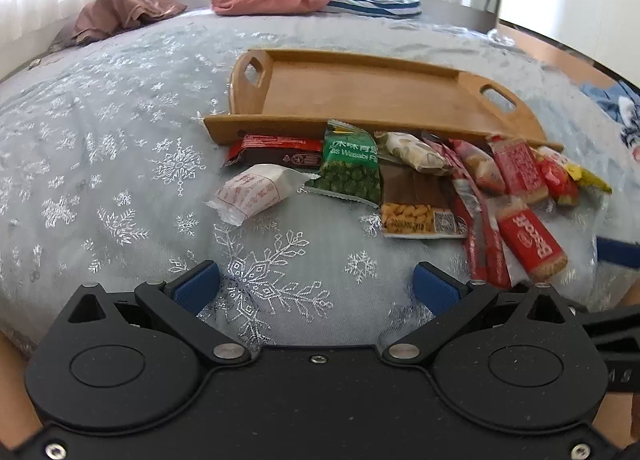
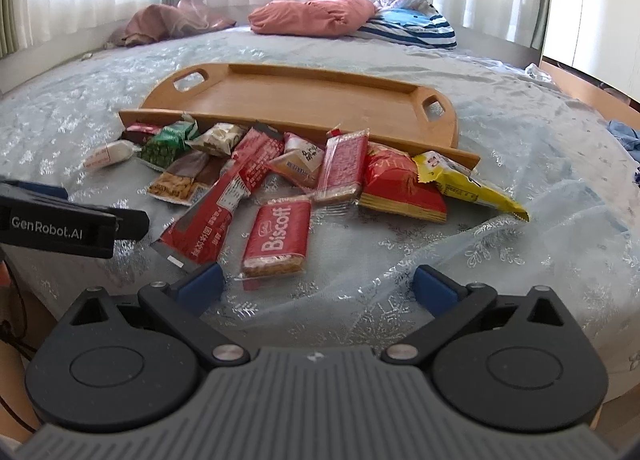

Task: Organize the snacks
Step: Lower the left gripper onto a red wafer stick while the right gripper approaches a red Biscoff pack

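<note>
Snacks [image 2: 280, 180] lie heaped beside wooden tray [image 2: 304, 100], seemingly touching.

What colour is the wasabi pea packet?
Green, with white lettering; the wasabi pea packet shows best in the left wrist view.

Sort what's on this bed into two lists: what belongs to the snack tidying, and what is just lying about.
For the job:
wooden tray, with nothing in it
Biscoff pack
green wasabi pea bag
yellow packet
white wrapped snack
peanut pack

Just lying about:
pink pillow
striped cushion
brown cloth
</note>
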Available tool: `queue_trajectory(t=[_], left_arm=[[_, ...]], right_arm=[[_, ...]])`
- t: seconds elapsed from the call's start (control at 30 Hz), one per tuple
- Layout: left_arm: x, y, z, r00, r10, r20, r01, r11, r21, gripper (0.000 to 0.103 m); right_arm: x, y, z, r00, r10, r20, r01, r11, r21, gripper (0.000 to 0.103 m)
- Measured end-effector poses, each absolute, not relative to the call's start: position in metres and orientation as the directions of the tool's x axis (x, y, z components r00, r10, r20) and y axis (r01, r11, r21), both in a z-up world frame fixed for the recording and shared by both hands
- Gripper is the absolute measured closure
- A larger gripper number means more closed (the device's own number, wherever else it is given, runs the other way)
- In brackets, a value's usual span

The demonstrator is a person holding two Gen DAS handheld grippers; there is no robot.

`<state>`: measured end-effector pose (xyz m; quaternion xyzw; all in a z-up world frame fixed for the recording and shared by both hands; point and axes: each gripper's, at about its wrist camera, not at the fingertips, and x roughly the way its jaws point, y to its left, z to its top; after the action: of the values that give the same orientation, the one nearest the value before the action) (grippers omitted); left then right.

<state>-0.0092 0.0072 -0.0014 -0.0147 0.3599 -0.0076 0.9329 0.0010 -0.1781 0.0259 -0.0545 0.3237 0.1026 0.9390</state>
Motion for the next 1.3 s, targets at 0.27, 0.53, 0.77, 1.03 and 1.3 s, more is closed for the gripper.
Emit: queue_trajectory(t=[0.27,0.53,0.77,1.03,1.3], left_arm=[[-0.013,0.009,0.013,0.728,-0.112,-0.676,0.07,0.994,-0.089,0.0],[-0.017,0.006,0.032,0.75,-0.179,-0.637,0.11,0.983,-0.147,0.029],[-0.015,-0.001,0.041,0.723,-0.261,-0.64,0.163,0.964,-0.209,0.06],[-0.005,-0.013,0.043,0.706,-0.299,-0.642,0.19,0.953,-0.234,0.06],[0.014,-0.035,0.037,0.672,-0.339,-0.659,0.233,0.941,-0.246,0.081]], right_arm=[[-0.007,-0.173,0.033,0.811,0.191,-0.553,-0.241,0.97,-0.019,0.033],[-0.002,-0.171,0.038,0.821,0.218,-0.528,-0.242,0.97,0.024,0.061],[0.005,-0.162,0.034,0.811,0.244,-0.531,-0.275,0.961,0.021,0.064],[0.005,-0.171,0.037,0.827,0.234,-0.511,-0.223,0.971,0.084,0.088],[-0.003,-0.182,0.038,0.83,0.21,-0.516,-0.191,0.977,0.09,0.08]])
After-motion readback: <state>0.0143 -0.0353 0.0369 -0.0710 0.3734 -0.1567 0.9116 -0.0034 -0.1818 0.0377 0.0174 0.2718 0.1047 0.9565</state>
